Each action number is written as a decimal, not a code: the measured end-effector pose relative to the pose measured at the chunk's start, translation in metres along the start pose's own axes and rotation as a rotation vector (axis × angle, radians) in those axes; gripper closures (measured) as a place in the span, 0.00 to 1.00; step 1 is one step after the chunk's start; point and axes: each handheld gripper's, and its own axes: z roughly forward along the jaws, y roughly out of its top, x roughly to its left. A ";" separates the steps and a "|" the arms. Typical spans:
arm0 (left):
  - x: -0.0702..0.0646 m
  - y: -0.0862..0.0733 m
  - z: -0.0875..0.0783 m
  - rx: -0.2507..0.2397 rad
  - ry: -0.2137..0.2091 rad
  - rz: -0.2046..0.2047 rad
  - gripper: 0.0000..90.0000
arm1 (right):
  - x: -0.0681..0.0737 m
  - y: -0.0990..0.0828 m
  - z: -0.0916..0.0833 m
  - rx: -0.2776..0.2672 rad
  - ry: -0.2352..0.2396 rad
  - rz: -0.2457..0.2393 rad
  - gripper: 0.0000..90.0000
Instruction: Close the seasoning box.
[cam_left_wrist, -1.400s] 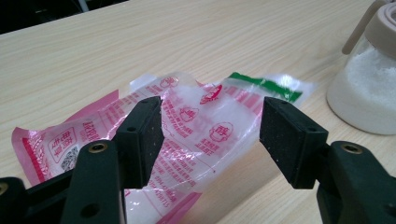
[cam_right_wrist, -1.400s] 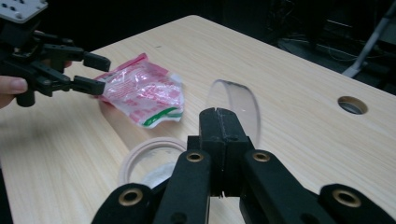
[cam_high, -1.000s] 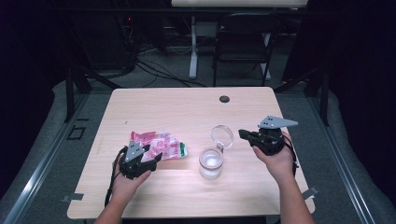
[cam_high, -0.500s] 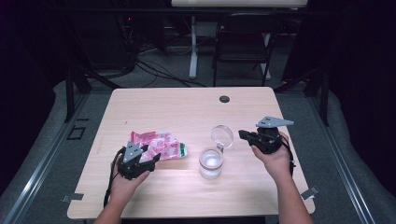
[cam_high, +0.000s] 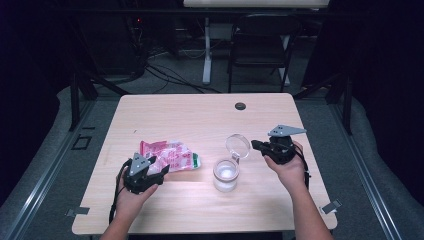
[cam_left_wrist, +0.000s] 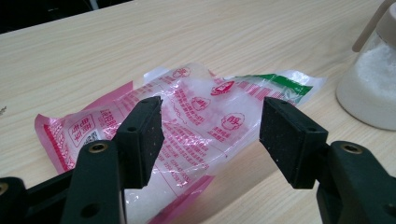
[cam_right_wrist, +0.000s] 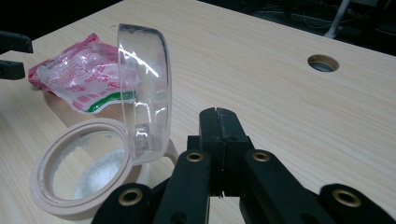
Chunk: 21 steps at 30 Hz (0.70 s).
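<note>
From my left gripper view I can read what the high view blurs: the crinkled pink and clear packet (cam_left_wrist: 187, 135) carries red printed stamps and a green strip at its far end, and it lies flat on the wood between and beyond my two black pads (cam_left_wrist: 142, 135), which stand apart and press on nothing. At 2 o'clock in that view the jar (cam_left_wrist: 369, 88) shows its white grains through the glass. My right gripper view gives me the jar's mouth instead: a beige rim (cam_right_wrist: 79, 186) with white powder low inside, and the clear hinged lid (cam_right_wrist: 142, 109) standing upright at the rim's back edge, just left of my jaws, which sit pressed together with nothing between them. In the high view the left gripper (cam_high: 159, 171) rests low at 7 o'clock on the table, its tips at the near edge of the packet, my hand (cam_high: 131, 199) wrapped around its body from below. The right gripper (cam_high: 256, 145) is at 4 o'clock, pointing left toward the open lid, held level in my right hand (cam_high: 287, 167) with the grey plate (cam_high: 286, 131) on top. The table (cam_high: 200, 115) is pale wood with a round cable hole (cam_high: 240, 106) at 12 o'clock; beyond it I see a dark room, a chair (cam_high: 260, 47) and loose cables (cam_high: 165, 70) on the grey floor.
</note>
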 end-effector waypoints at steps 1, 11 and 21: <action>0.000 0.000 0.000 0.000 0.000 0.000 0.44 | 0.000 0.000 0.000 0.000 0.000 0.000 1.00; 0.001 -0.001 -0.001 0.001 0.007 -0.003 0.44 | 0.004 0.001 0.004 0.000 0.009 -0.008 1.00; 0.001 -0.001 -0.001 0.003 0.010 -0.002 0.44 | 0.006 0.001 0.006 0.006 0.012 -0.009 1.00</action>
